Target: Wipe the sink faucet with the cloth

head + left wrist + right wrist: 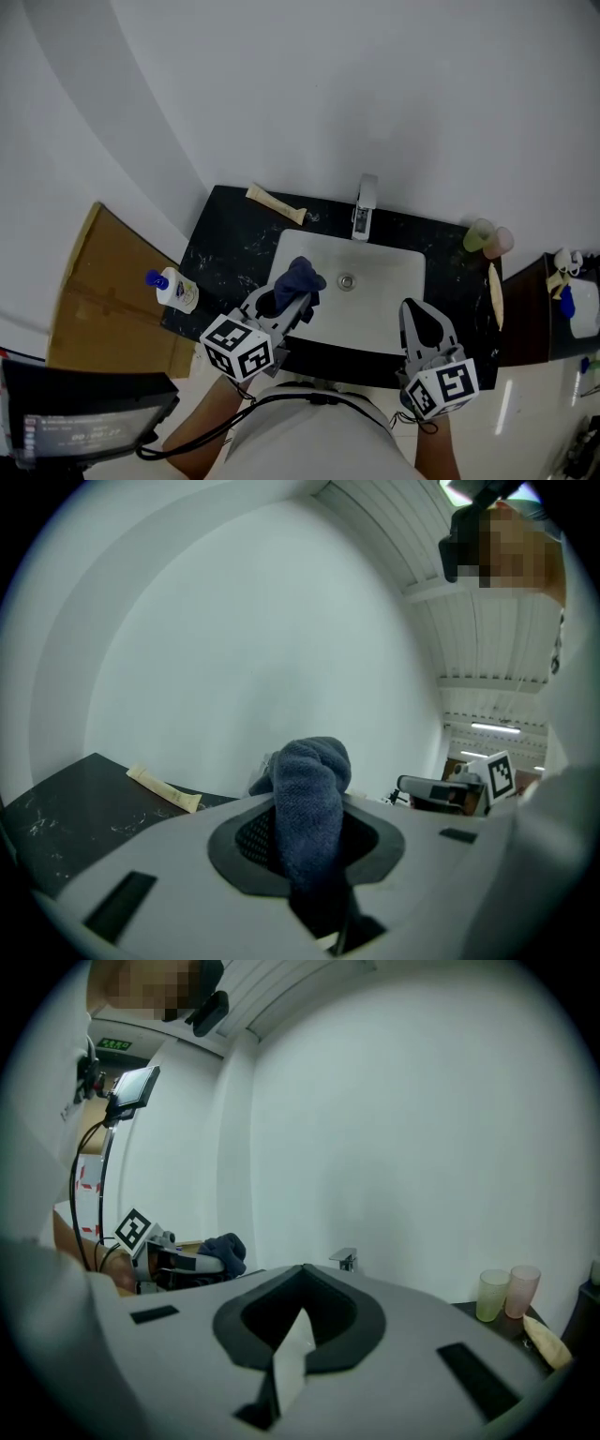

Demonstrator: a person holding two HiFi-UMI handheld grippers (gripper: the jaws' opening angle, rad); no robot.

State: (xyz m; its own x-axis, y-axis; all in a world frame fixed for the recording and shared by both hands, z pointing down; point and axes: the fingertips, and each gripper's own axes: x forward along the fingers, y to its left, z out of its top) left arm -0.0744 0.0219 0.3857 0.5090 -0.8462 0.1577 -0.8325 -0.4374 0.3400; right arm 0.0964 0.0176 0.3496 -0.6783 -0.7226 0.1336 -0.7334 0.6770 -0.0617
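The left gripper (289,306) has its fingers clamped on the blue cloth (299,279). The cloth bunches up over the near left part of the sink (394,272), short of the faucet (365,208) and not touching it. I judge the cloth is in hand and the wiping itself is yet to do. The right gripper (412,311), nearer than the faucet and to its right, has its fingers closed together on nothing. The basin in front of the faucet holds only its drain (347,280). On the bench (234,248), right of the faucet, stand a green cup (478,234) and a pink cup (502,242); whether anything is in them I cannot tell.
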